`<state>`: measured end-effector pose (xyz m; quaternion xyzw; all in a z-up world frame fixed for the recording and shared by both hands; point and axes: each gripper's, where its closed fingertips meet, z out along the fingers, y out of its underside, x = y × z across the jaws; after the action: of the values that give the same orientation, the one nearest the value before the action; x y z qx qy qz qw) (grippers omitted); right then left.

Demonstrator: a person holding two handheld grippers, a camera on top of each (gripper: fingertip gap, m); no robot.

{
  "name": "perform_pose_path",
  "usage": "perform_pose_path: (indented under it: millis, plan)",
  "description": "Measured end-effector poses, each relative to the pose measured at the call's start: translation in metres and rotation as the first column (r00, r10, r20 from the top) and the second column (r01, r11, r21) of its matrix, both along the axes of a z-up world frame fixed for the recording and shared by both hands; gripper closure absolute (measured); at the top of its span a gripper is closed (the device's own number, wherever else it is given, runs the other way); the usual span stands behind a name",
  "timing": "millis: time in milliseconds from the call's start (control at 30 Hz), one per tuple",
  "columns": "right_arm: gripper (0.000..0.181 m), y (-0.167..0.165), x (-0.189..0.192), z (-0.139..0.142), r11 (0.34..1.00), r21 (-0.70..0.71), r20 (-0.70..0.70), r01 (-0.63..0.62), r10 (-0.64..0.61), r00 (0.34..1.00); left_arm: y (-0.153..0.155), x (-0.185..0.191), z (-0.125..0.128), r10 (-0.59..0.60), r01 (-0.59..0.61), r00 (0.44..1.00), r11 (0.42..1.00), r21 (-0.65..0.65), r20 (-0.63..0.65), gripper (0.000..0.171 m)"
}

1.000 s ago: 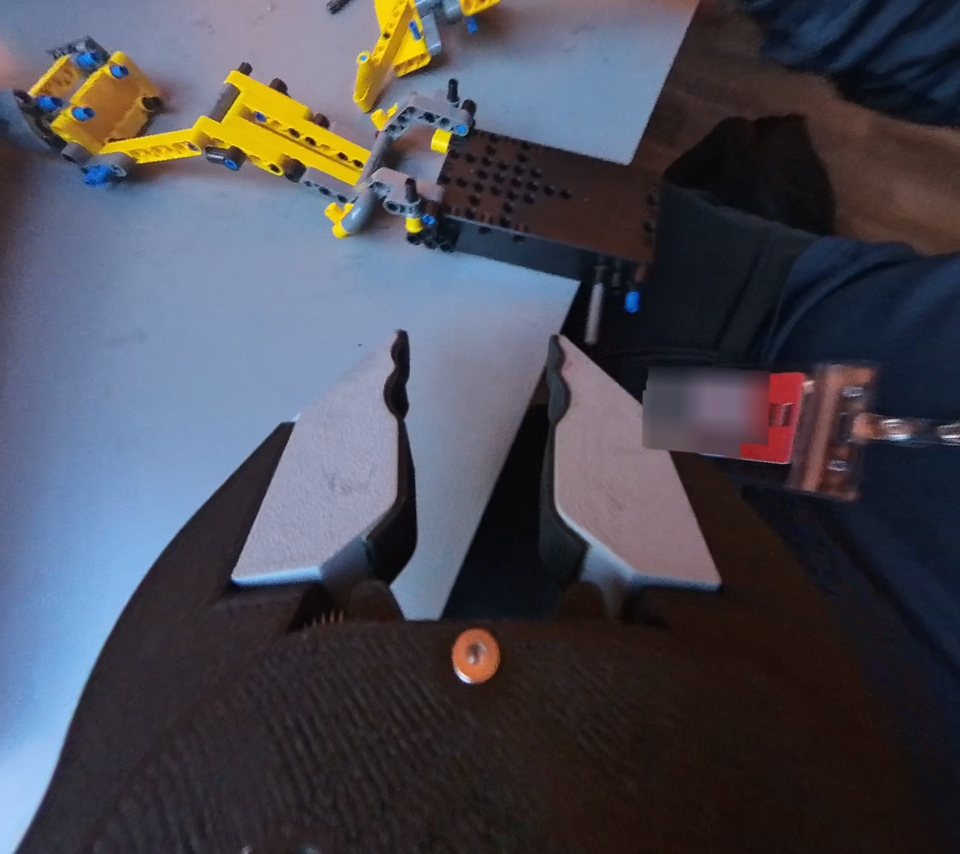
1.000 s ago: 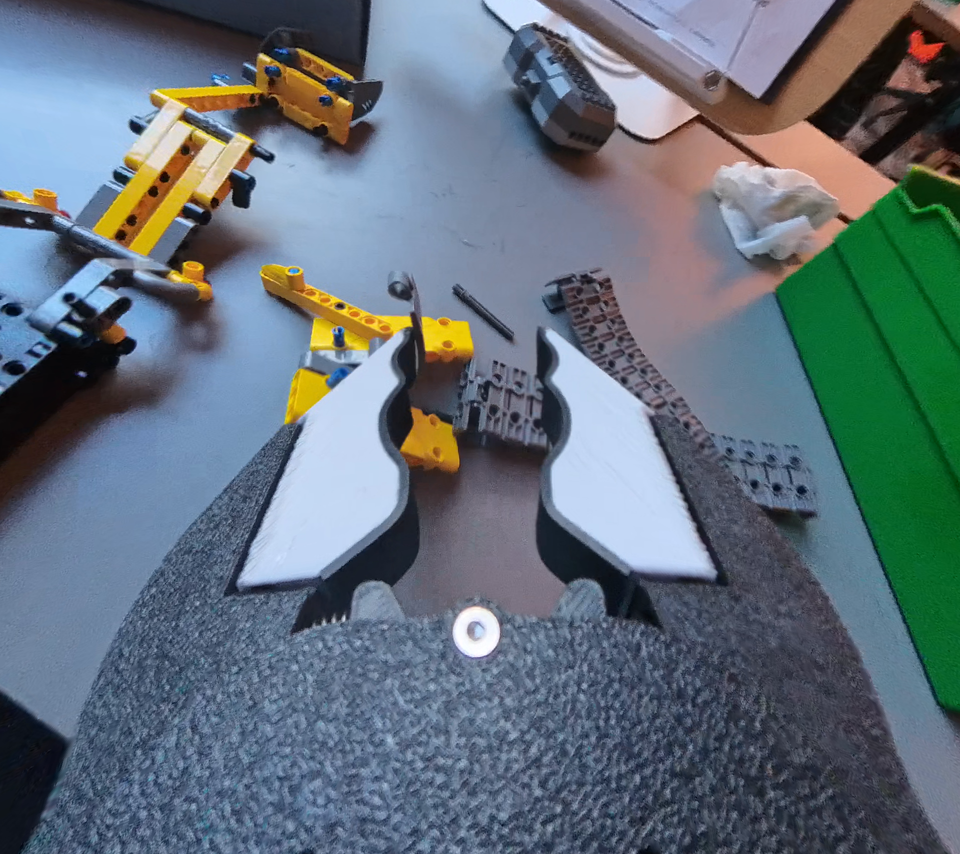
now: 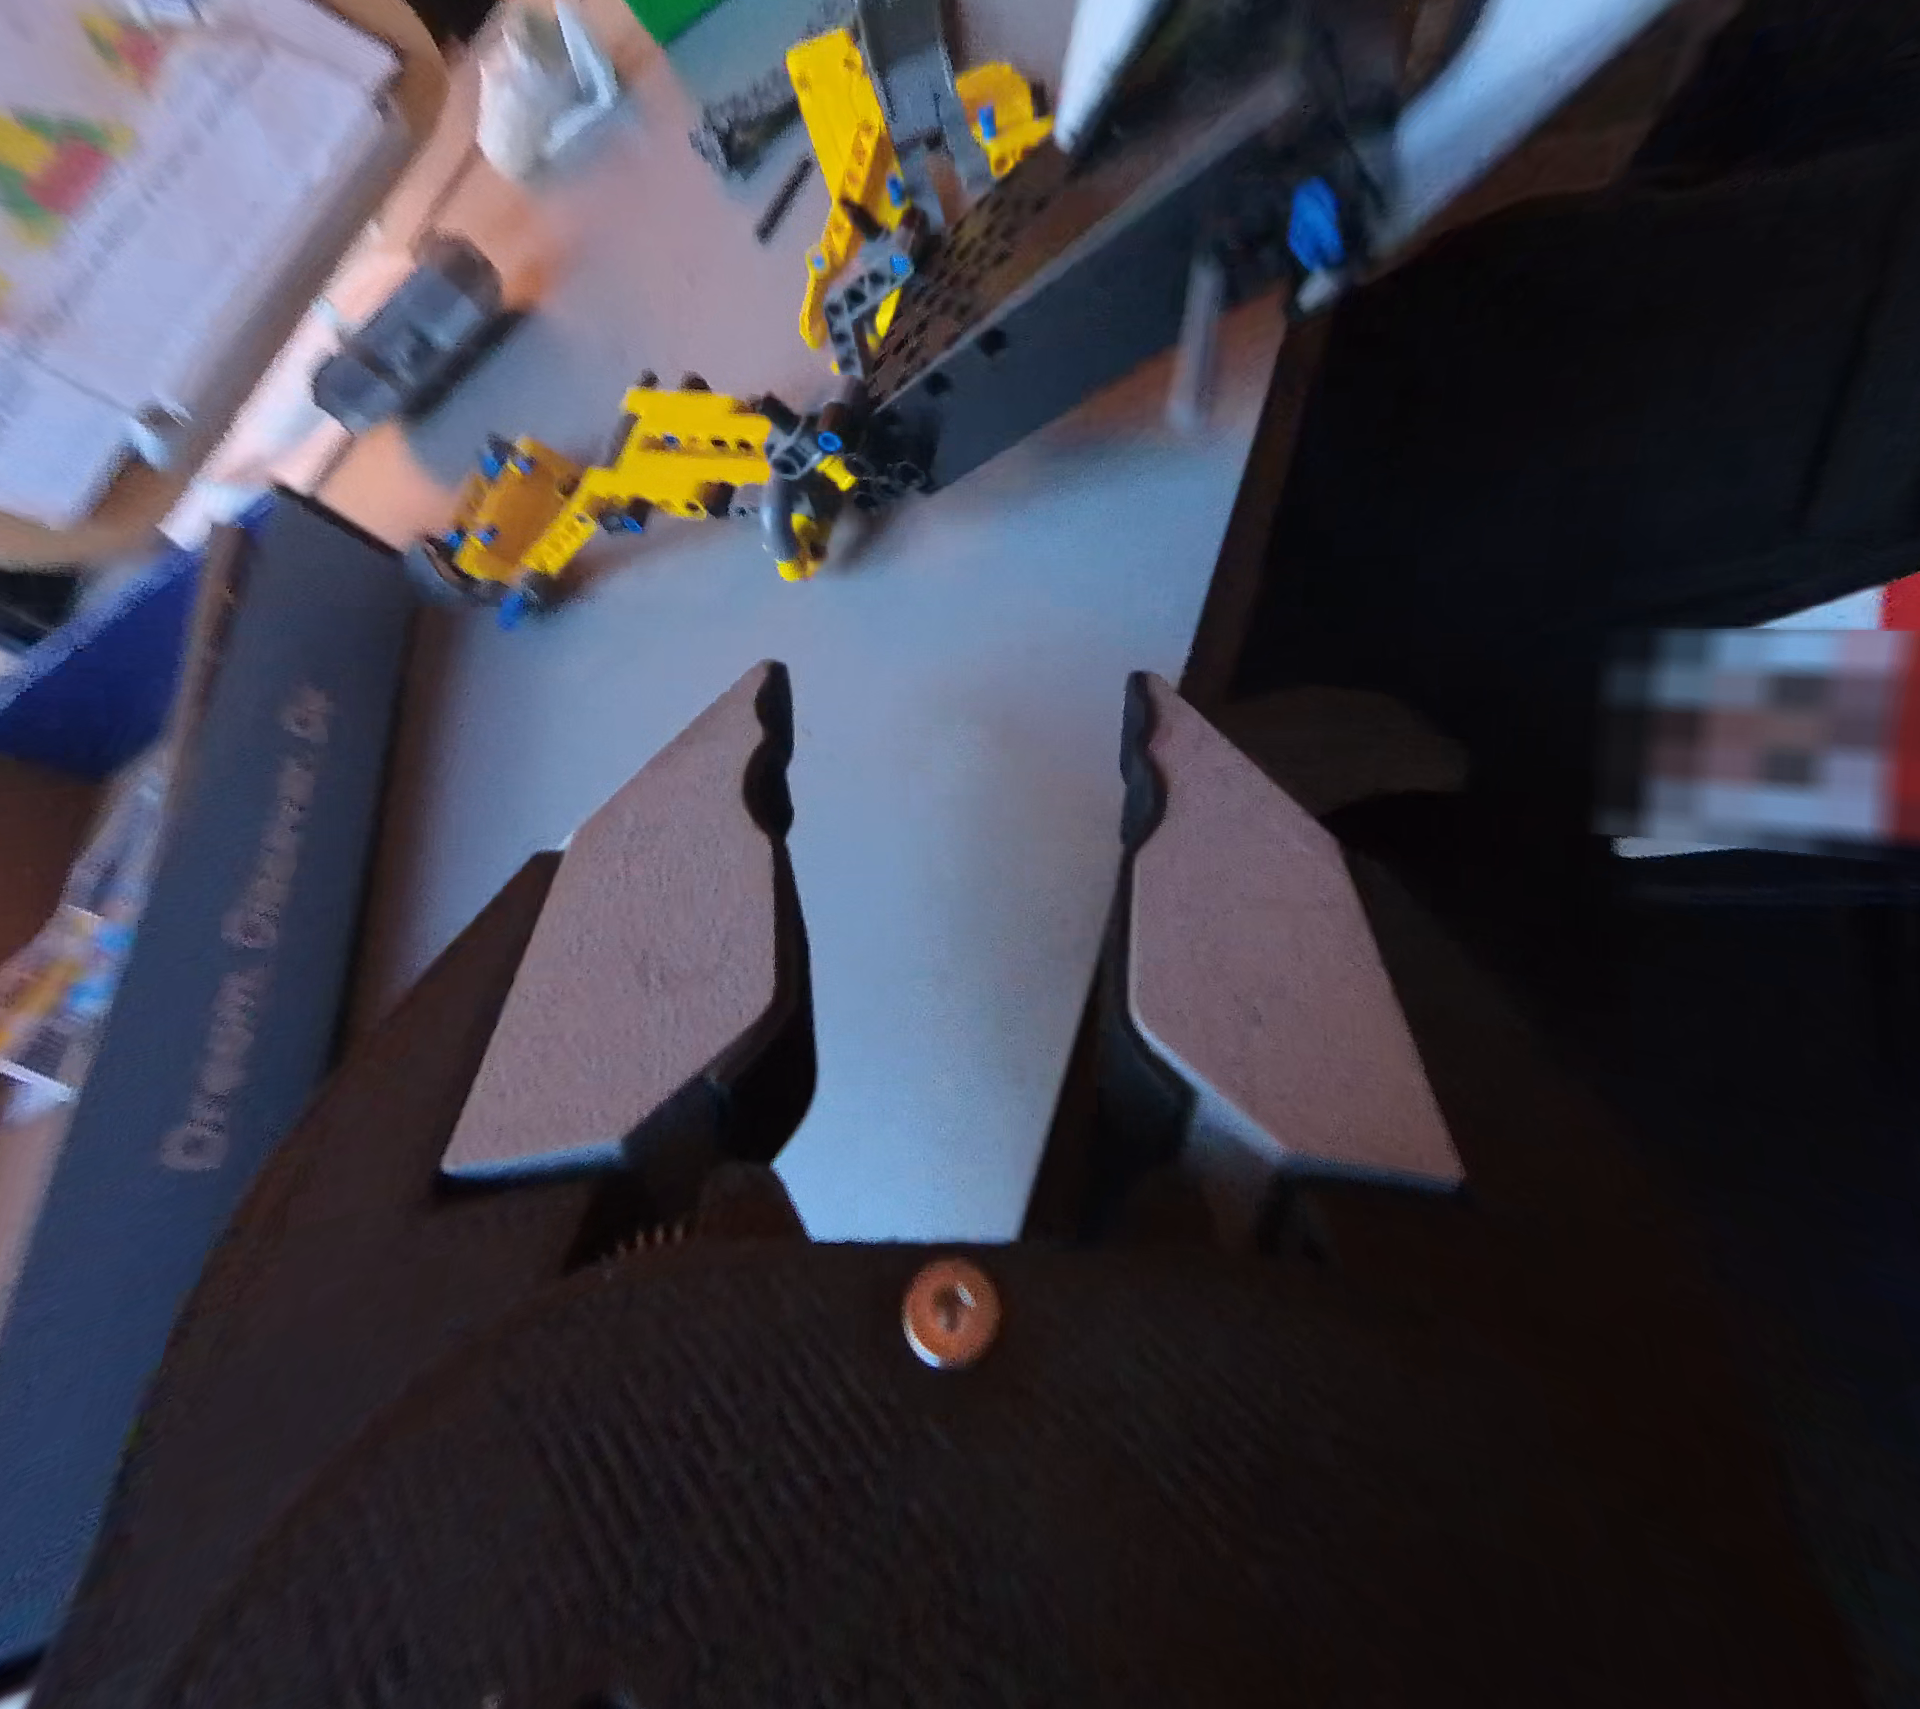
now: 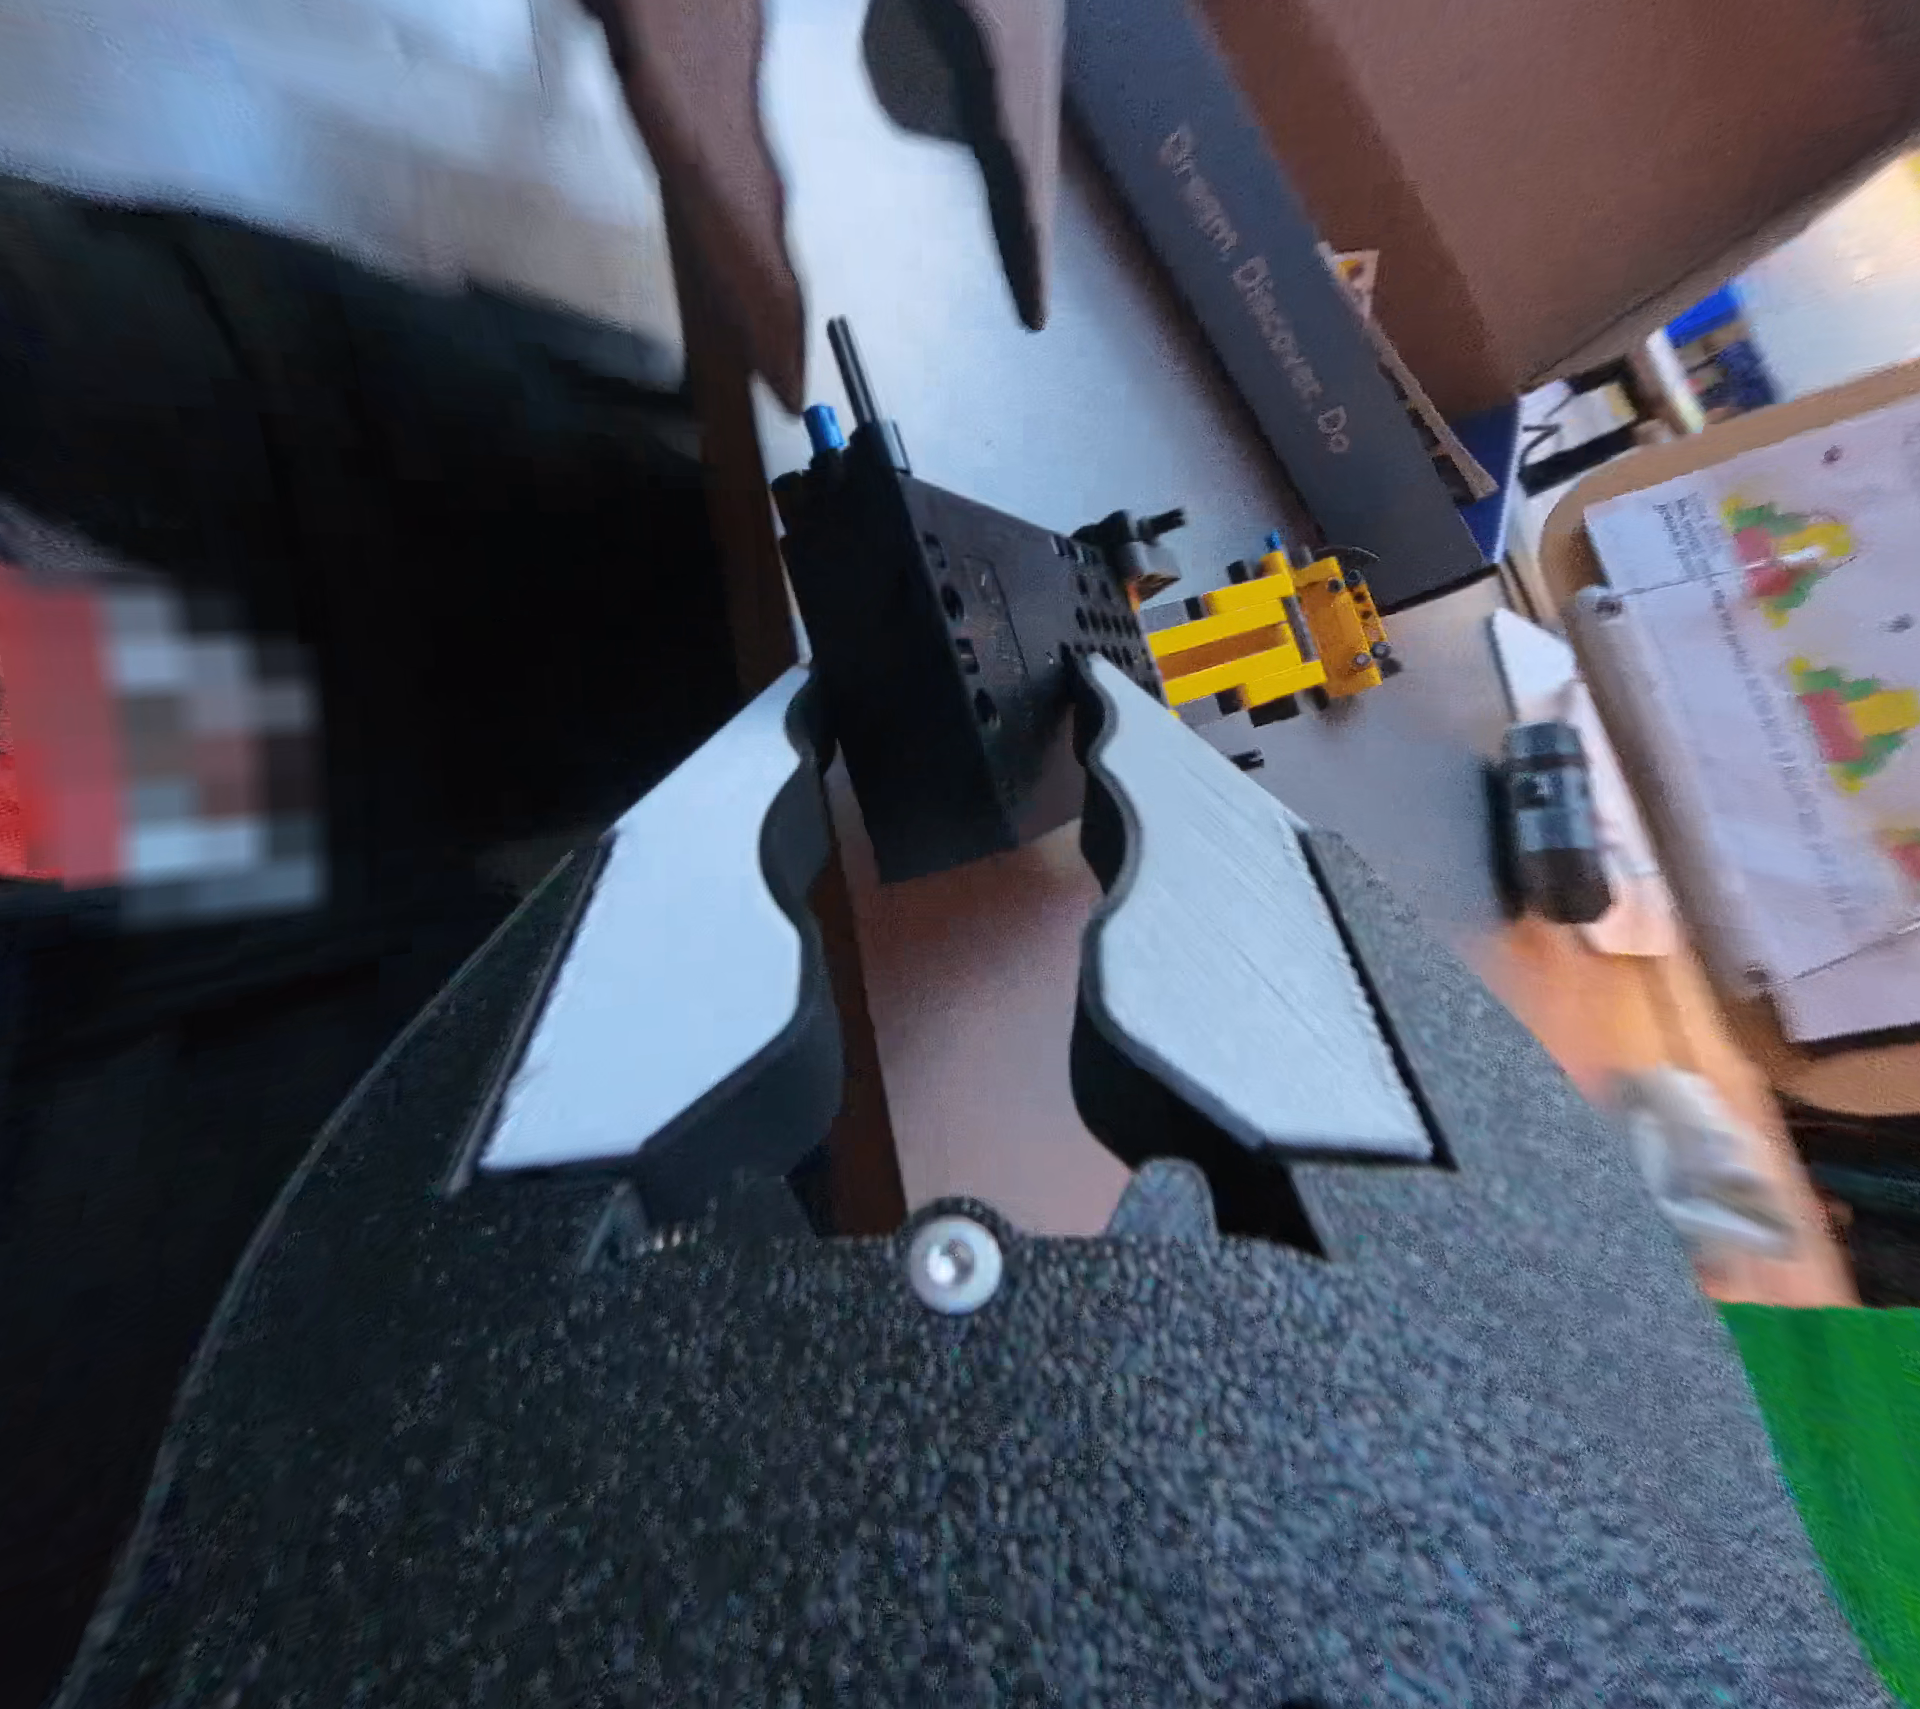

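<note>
Left gripper point(image 3: 954, 724): jaws apart, empty, over bare grey tabletop point(image 3: 966, 579). Long dark cardboard box point(image 3: 218, 880) at far left, contents blurred. Right gripper point(image 4: 940, 703): jaws apart around black perforated brick block point(image 4: 935, 672), contact unclear. Yellow beam assembly point(image 4: 1262, 636) joins the block's far end.

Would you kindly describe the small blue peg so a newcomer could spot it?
Start at the grey table, then find the black perforated block between the right gripper fingers. The blue peg sticks from its far end, beside a thin black rod; it alone is blue there.
</note>
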<state>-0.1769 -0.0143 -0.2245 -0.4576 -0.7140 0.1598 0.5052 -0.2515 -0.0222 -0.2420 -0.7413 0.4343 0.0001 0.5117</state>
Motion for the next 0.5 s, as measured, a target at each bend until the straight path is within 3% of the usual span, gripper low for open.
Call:
perform_pose_path:
  millis: [67, 167, 233, 333, 433, 500]
  plan:
    - [0.141, 0.011, 0.006, 0.02, 0.985, -0.172, -0.109, -0.011, -0.008, 0.994, 0.008, 0.009, 0.015, -0.023, 0.031, 0.997, 0.994, 0.109, -0.073, 0.108]
    - [0.144, 0.027, 0.017, 0.041, 0.911, -0.403, -0.278, -0.086, -0.032, 0.96, 0.028, 0.034, 0.048, -0.054, 0.1, 0.986, 0.95, 0.295, -0.158, 0.108]
    - [0.145, 0.034, 0.024, 0.047, 0.848, -0.509, -0.357, -0.146, -0.053, 0.933, 0.039, 0.061, 0.063, -0.137, 0.186, 0.976, 0.93, 0.316, -0.171, 0.108]
    - [0.146, 0.038, 0.032, 0.048, 0.764, -0.605, -0.418, -0.224, -0.065, 0.906, 0.058, 0.089, 0.064, -0.254, 0.279, 0.956, 0.941, 0.194, -0.144, 0.107]
    - [0.151, 0.04, 0.038, 0.044, 0.697, -0.67, -0.416, -0.255, -0.067, 0.907, 0.063, 0.102, 0.044, -0.37, 0.366, 0.924, 0.929, -0.051, -0.1, 0.129]
    - [0.152, 0.047, 0.042, 0.039, 0.674, -0.7, -0.397, -0.235, -0.095, 0.913, 0.07, 0.104, 0.04, -0.375, 0.368, 0.927, 0.918, -0.148, -0.028, 0.128]
